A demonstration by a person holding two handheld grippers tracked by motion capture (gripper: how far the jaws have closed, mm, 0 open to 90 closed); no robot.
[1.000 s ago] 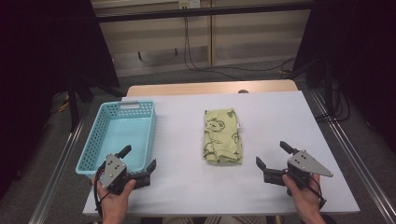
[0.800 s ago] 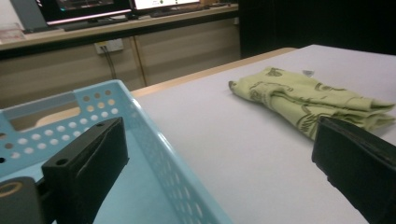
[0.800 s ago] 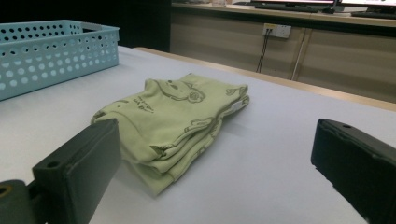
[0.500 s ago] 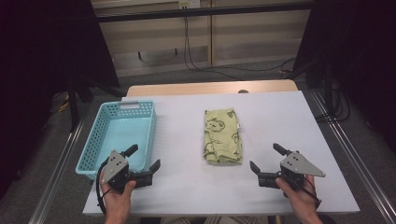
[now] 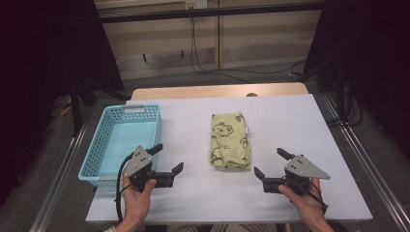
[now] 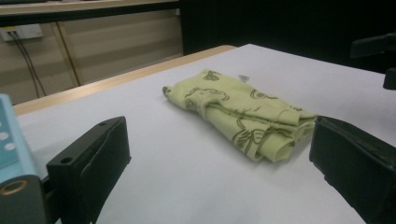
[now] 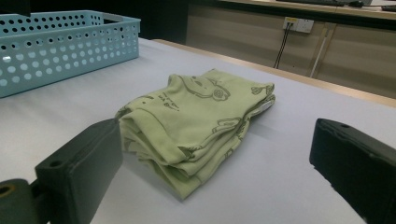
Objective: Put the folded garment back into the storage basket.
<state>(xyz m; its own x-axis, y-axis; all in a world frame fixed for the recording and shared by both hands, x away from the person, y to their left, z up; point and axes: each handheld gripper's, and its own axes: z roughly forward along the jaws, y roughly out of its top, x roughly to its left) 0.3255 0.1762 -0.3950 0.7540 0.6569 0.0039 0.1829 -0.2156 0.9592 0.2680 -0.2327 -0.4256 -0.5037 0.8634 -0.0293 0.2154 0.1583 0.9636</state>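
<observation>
from above we see the folded green cloth (image 5: 230, 141) mid-table, between our left gripper (image 5: 167, 159) and right gripper (image 5: 272, 163), both spread wide and empty; in the left gripper view the cloth (image 6: 238, 114) lies ahead; in the right gripper view it (image 7: 196, 119) sits near the jaws, blue basket (image 7: 60, 44) beyond

Cloth (image 5: 230, 140) print: brown figures, too small to make out from above.
Cloth tag (image 6: 243, 77): white, lettering too small to read.
Basket (image 6: 11, 140): cut by the left edge in the left gripper view.
Basket, right gripper view (image 7: 65, 44): far end runs off the left edge.
Forearms: cut off at the bottom of the high view.
</observation>
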